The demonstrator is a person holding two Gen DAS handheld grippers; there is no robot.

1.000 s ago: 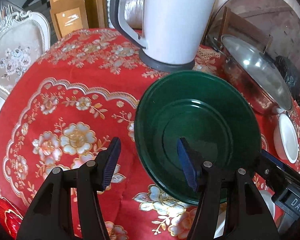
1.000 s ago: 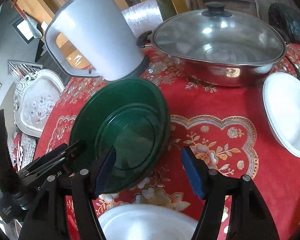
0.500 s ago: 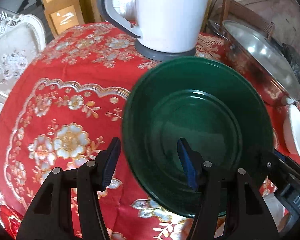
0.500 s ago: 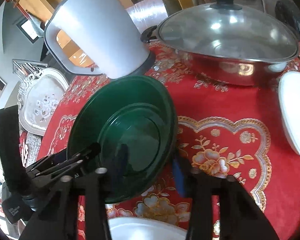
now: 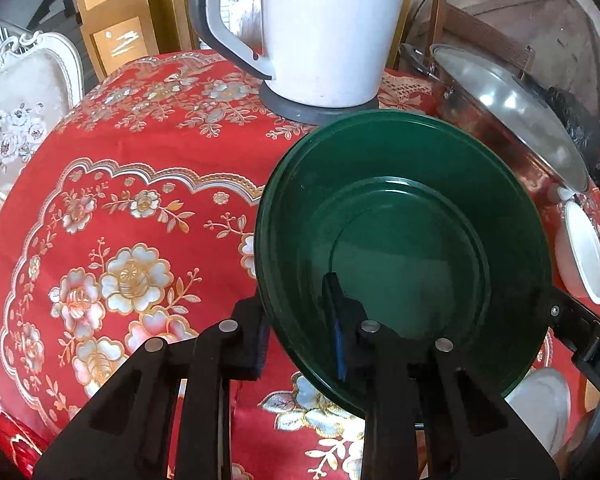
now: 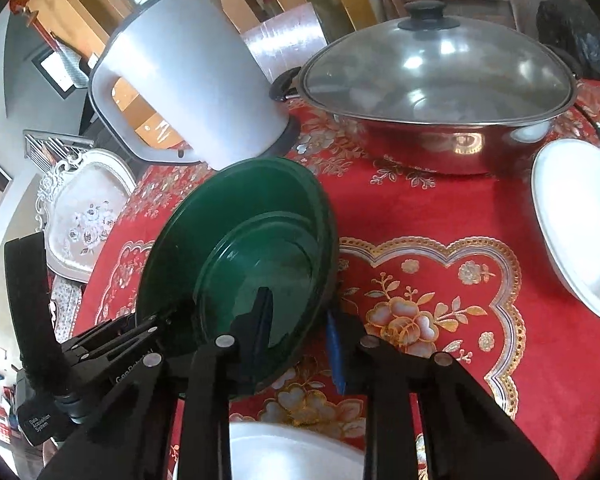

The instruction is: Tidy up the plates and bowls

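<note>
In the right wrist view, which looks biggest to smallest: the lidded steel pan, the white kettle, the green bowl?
1. Lidded steel pan, widest.
2 and 3. White kettle and green bowl look alike; the bowl is nearer the camera, so I won't rank them.

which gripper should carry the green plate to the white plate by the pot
Right, probably: right gripper clamps the green plate on the rim nearest the white plate; left gripper holds the far rim.

Green bowl point(image 6: 252, 248) rim between right gripper point(image 6: 300, 332) fingers, above red tablecloth point(image 6: 440, 240).
</note>
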